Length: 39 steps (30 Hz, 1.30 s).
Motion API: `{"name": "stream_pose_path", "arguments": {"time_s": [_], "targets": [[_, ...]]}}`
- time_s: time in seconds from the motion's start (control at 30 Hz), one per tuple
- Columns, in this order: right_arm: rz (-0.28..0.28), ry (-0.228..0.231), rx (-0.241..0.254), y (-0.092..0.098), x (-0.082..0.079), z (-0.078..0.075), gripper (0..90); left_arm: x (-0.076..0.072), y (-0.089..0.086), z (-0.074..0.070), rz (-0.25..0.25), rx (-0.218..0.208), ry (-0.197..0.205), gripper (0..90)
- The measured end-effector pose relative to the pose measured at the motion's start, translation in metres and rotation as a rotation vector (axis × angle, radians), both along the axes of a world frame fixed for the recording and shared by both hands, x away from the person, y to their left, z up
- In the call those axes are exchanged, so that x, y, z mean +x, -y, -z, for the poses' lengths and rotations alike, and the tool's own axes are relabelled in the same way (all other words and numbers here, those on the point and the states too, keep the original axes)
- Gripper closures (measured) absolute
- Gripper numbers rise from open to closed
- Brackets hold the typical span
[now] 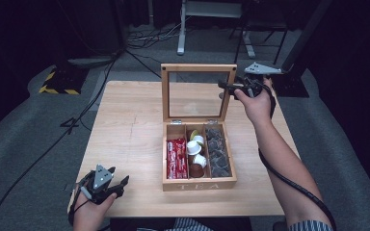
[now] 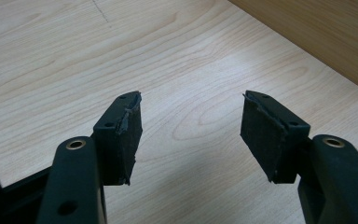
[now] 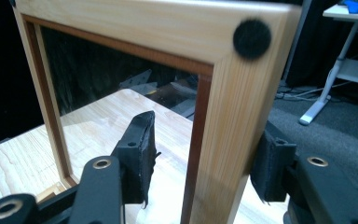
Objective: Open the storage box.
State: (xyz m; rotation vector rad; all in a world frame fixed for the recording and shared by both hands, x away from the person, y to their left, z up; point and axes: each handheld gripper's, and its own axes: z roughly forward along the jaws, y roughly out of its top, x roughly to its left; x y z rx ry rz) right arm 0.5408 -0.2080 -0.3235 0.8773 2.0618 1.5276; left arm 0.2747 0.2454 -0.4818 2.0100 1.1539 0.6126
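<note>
Jaws wide on the left gripper [image 1: 107,185], nothing between them, parked low over bare table [image 1: 125,130] near the edge, well left of the tea box [image 1: 200,183]. Left gripper view agrees: both pads [image 2: 123,135] apart, wood grain underneath.

Box next, mid-table, 3 compartments: left one w/ red packets [image 1: 177,159], looks like 2 rows; middle w/ small white pods [image 1: 194,147], approx. 3 plus a green-topped one and something brown; right one w/ dark sachets [image 1: 218,151], count unclear.

Behind the box, its lid [image 1: 198,69] stands upright, glass pane, hinges at the box's back edge. Right gripper [image 1: 232,87] is at the lid's right stile, jaws straddling the frame [image 3: 233,121], one pad either side; firm clamp or just bracketing, can't tell.

Progress, my read: lid fully up, so either opening's done or closing's about to begin. Contents untouched, left gripper idle.
</note>
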Motion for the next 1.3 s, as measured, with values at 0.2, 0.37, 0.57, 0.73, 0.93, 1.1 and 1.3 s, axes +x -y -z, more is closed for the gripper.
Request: {"name": "stream_pose_path", "arguments": {"time_s": [0.2,0.37,0.57,0.73,0.93,1.1,1.3], "targets": [[0.014,-0.018,-0.029,-0.001,0.004,0.008,48.4,0.001,0.001,0.000,0.006,0.002,-0.002,38.8],[0.028,-0.039,-0.060,-0.002,0.006,0.017,49.4,0.002,0.001,0.001,0.009,0.003,-0.006,38.8],[0.044,-0.054,-0.072,-0.003,0.009,0.027,49.6,0.002,0.002,0.001,0.011,0.006,-0.007,38.7],[0.052,-0.065,-0.110,-0.004,0.012,0.032,49.9,0.003,0.003,0.002,0.016,0.007,-0.012,38.7],[0.063,-0.085,-0.122,-0.004,0.014,0.040,50.4,0.004,0.003,0.003,0.018,0.012,-0.015,38.5],[0.075,-0.114,-0.113,-0.005,0.016,0.047,50.4,0.005,0.003,0.004,0.017,0.009,-0.024,37.9],[0.088,-0.137,-0.080,-0.005,0.017,0.051,50.2,0.008,0.005,0.003,0.029,0.012,-0.027,37.6]]}}
